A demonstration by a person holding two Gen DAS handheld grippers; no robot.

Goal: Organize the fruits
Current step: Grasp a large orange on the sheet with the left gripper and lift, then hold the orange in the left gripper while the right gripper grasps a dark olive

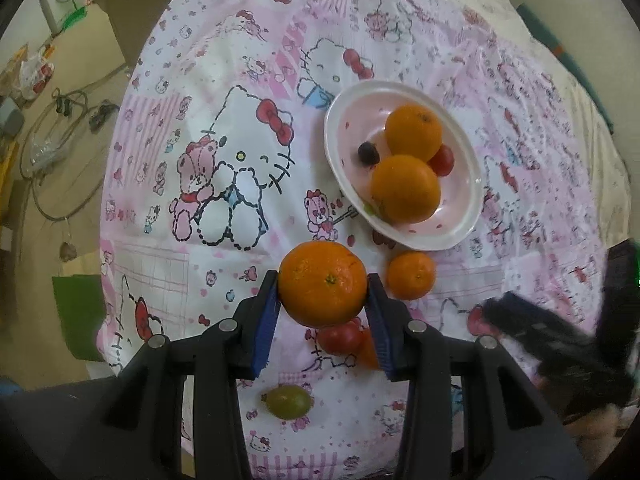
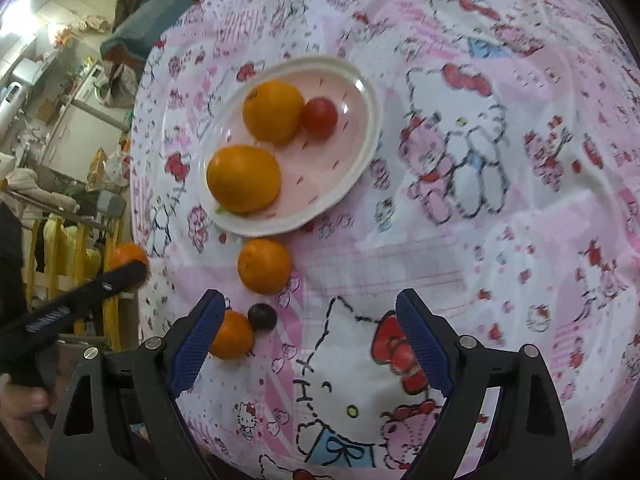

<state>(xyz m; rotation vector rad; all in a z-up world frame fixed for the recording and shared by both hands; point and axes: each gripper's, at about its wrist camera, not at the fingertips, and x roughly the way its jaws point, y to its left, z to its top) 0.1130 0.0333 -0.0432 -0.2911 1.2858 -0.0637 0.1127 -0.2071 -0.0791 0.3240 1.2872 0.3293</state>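
We are holding the round, dimpled orange mandarin by its widest middle in our left gripper, above the cartoon-printed cloth near the pale pink oval plate, squeezing this soft, bruisable fruit gently, while our right gripper is hanging wide and empty.

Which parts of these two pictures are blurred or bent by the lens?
Left wrist view: the held orange is sharp, but the right gripper at the lower right edge is smeared by motion. Right wrist view: the cartoon print on the cloth looks soft, and the plate is clearer. Both views curve the cloth strongly toward the round dark border.
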